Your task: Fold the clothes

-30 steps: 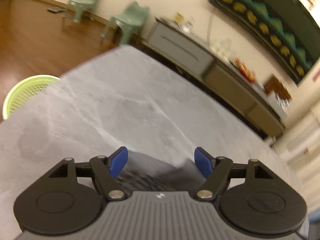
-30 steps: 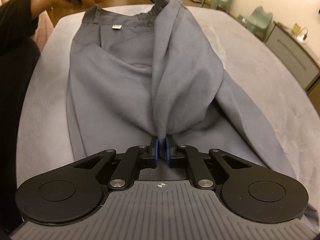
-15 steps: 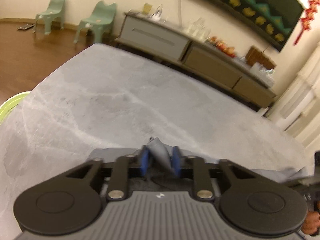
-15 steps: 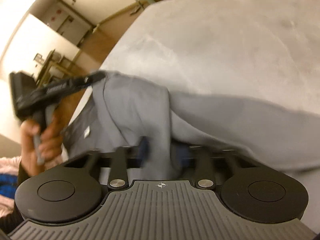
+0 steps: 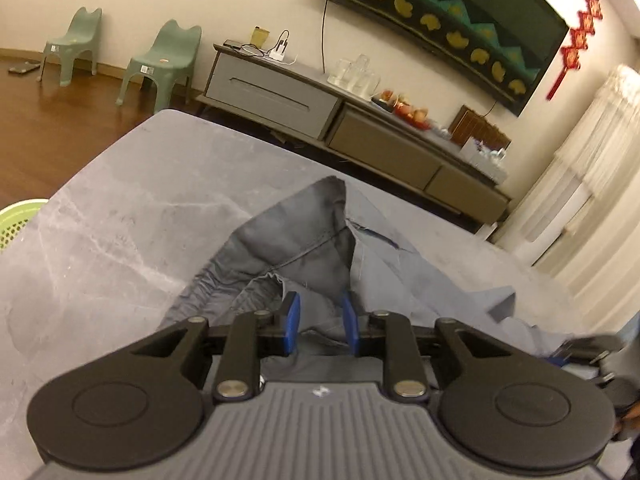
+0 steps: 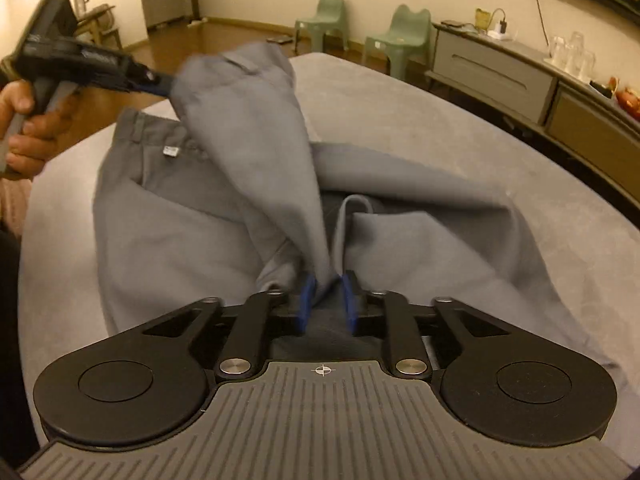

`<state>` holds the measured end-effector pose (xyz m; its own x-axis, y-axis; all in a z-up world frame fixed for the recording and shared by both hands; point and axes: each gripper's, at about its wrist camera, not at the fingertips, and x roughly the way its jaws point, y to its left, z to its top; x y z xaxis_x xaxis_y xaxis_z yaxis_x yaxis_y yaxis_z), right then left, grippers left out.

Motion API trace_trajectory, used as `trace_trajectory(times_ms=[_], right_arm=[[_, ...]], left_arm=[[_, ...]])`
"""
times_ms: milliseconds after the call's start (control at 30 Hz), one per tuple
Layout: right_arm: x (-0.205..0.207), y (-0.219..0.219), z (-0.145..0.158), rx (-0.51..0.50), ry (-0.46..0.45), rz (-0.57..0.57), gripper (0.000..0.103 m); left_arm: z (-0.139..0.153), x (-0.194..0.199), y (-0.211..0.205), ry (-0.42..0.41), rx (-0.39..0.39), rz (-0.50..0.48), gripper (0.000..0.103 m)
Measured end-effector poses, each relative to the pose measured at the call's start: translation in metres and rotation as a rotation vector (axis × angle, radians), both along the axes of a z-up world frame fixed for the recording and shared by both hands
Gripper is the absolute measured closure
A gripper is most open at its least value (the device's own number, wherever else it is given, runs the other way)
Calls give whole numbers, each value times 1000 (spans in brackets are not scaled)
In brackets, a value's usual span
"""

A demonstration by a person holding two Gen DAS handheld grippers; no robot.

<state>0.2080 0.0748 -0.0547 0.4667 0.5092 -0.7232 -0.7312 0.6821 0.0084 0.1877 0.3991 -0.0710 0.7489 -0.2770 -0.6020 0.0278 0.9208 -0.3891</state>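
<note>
Grey trousers (image 6: 192, 216) lie spread on a grey padded table (image 6: 400, 120), waistband towards the far left. My left gripper (image 6: 166, 80), held in a hand at the upper left, has a corner of the cloth pinched and lifted. In the left wrist view that fold (image 5: 304, 236) rises in a peak from between the blue pads (image 5: 289, 314) of the left gripper (image 5: 319, 316), whose jaws are opening. My right gripper (image 6: 326, 300) holds a bunched fold between its blue pads (image 6: 305, 300). Its jaws are opening too, and the fold runs taut up to the left gripper. The right gripper (image 5: 580, 348) shows blurred at the lower right.
A green laundry basket (image 5: 18, 220) stands off the table's left edge. Two green chairs (image 5: 160, 64) and a long grey sideboard (image 5: 340, 120) with glasses and fruit line the far wall. A sleeve and dark clothing (image 6: 10, 320) are at the left border of the right wrist view.
My left gripper went from wide open over the cloth to closed on a fold, which now stands up in a peak. My right gripper rose and rolled, and its pads stand further apart.
</note>
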Motion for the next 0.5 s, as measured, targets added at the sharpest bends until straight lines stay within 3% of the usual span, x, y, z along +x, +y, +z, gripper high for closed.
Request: trace_trajectory(times_ms=[33, 133, 167, 233, 267, 300, 333, 400, 433, 467, 500], right_arm=[[0, 1, 9, 13, -15, -2, 53], [0, 5, 38, 93, -53, -9, 39], [4, 8, 45, 120, -49, -6, 28], [14, 14, 54, 145, -39, 22, 16], [20, 21, 57, 148, -31, 40, 13], [28, 34, 54, 123, -18, 70, 13], [37, 44, 48, 79, 0, 101, 16], [57, 75, 30, -55, 50, 157, 66], [68, 89, 26, -120, 40, 148, 98], [79, 99, 26, -160, 17, 129, 99], [88, 100, 38, -114, -27, 88, 99]], left_arm=[[-1, 2, 0, 5, 4, 6, 79], [-2, 6, 0, 13, 2, 21, 73], [0, 6, 0, 6, -3, 27, 72], [6, 6, 2, -32, -40, 39, 62], [7, 7, 3, -43, -60, 43, 52], [7, 8, 6, -50, -78, 47, 49], [7, 9, 8, -54, -96, 50, 49], [7, 13, 12, -62, -127, 58, 46], [8, 15, 13, -69, -138, 63, 46], [8, 17, 14, -77, -140, 68, 45], [8, 21, 14, -84, -136, 74, 41]])
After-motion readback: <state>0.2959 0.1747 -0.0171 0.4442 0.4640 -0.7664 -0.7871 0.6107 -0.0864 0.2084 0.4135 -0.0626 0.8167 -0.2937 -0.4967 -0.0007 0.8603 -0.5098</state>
